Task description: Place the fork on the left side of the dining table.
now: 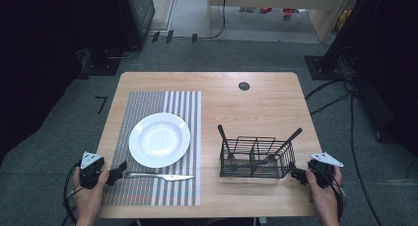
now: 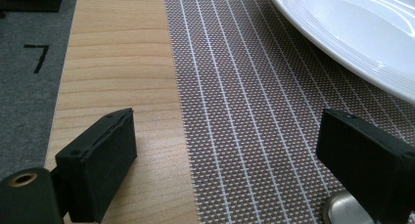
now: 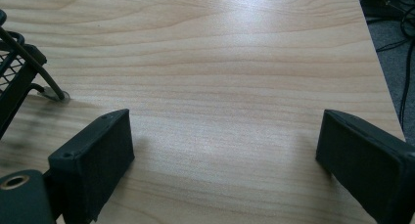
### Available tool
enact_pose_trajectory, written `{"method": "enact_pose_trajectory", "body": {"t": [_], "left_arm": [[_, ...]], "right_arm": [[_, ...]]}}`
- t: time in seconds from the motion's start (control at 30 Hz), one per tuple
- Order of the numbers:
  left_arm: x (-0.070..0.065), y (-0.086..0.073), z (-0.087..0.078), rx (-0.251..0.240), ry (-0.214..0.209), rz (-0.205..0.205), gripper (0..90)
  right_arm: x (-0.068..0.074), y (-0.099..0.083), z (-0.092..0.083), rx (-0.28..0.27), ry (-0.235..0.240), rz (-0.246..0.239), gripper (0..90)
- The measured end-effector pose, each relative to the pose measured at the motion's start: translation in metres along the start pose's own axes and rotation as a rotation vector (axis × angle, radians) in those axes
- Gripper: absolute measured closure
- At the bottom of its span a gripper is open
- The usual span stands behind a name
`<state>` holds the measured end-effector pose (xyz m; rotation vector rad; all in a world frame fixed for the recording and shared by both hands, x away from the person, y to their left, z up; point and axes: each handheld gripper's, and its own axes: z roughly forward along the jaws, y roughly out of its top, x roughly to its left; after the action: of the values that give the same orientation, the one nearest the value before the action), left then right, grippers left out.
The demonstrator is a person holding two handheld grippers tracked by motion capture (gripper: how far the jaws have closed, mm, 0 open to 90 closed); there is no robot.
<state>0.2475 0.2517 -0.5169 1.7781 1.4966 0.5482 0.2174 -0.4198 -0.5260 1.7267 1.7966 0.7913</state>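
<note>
Knife (image 1: 158, 176) position: lower centre-left of the high view, flat on the striped placemat (image 1: 148, 191), just below the white plate (image 1: 159, 139). Long axis runs left to right across the frame; handle end left, blade tip right. Left gripper (image 1: 117, 169) sits at the handle end, jaws wide, nothing between them; the handle end shows beside one jaw in the left gripper view. Right gripper (image 1: 296, 173) rests beside the wire caddy (image 1: 256, 158), jaws wide and empty. Expected handling: rigid, light, smooth metal, likely slippery; low profile. Recommended grip point: the handle, across its width.
</note>
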Motion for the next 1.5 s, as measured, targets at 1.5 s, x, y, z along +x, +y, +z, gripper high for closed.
{"method": "enact_pose_trajectory", "body": {"t": [1.5], "left_arm": [[-0.097,0.08,-0.052,-0.188,-0.178,0.066,14.2]], "right_arm": [[0.0,0.0,0.0,0.003,0.01,-0.011,4.8]]}}
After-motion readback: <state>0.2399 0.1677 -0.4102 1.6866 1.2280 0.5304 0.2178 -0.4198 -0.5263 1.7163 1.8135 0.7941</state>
